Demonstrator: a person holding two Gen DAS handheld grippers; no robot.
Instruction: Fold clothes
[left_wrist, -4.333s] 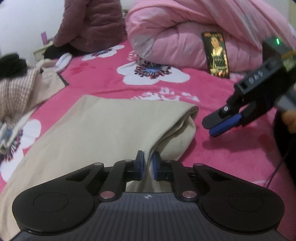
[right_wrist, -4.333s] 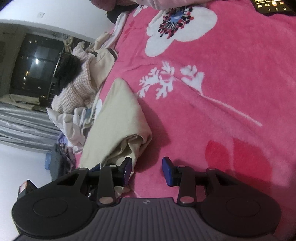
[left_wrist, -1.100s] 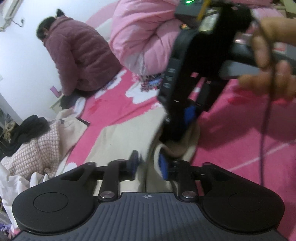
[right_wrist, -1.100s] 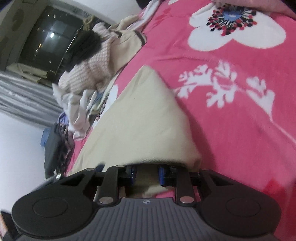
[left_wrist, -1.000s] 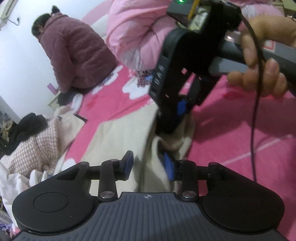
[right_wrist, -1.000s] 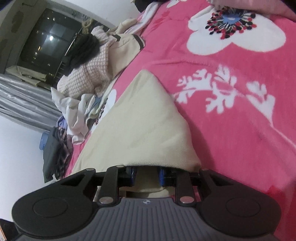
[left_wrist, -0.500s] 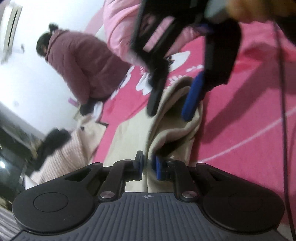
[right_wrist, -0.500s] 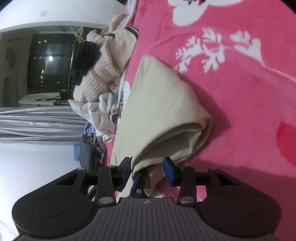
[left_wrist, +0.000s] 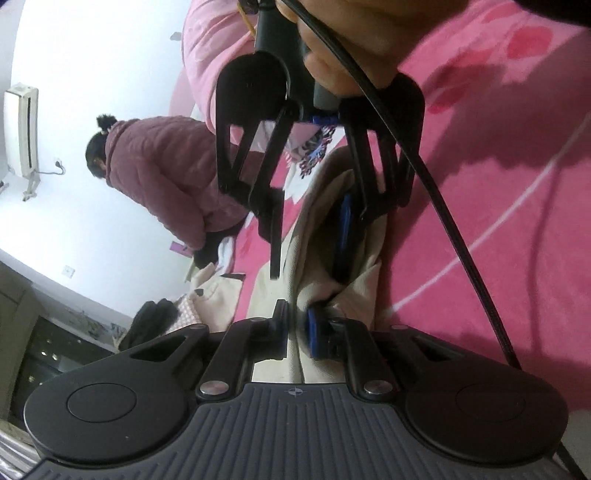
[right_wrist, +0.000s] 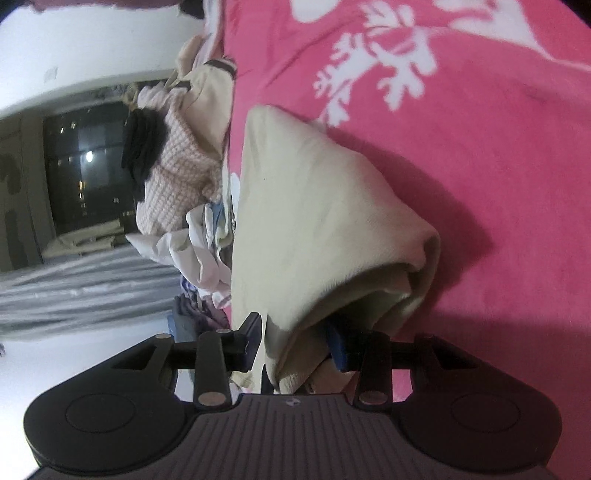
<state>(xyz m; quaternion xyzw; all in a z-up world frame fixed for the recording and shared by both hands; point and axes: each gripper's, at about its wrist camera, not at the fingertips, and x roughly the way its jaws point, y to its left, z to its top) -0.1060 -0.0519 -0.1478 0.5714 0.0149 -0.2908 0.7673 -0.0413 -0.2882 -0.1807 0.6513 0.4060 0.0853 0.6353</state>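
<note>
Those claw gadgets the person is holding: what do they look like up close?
Each claw is matt black plastic: a ribbed grey-black body, two rounded lobes with circular discs, silver pivot screws, and slim fingers tipped with blue pads. The other claw trails a black cable. A small crosshair mark sits mid-body.

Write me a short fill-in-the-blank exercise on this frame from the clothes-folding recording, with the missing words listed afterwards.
1. Both grippers are working on a folded garment whose colour is ____.
2. The left gripper is ____ on a fold of that garment.
3. The blanket under the garment is pink with ____ flowers.
4. In the left wrist view, a person in a ____ padded jacket sits at the far edge of the bed.

Missing words: beige; shut; white; mauve
</note>
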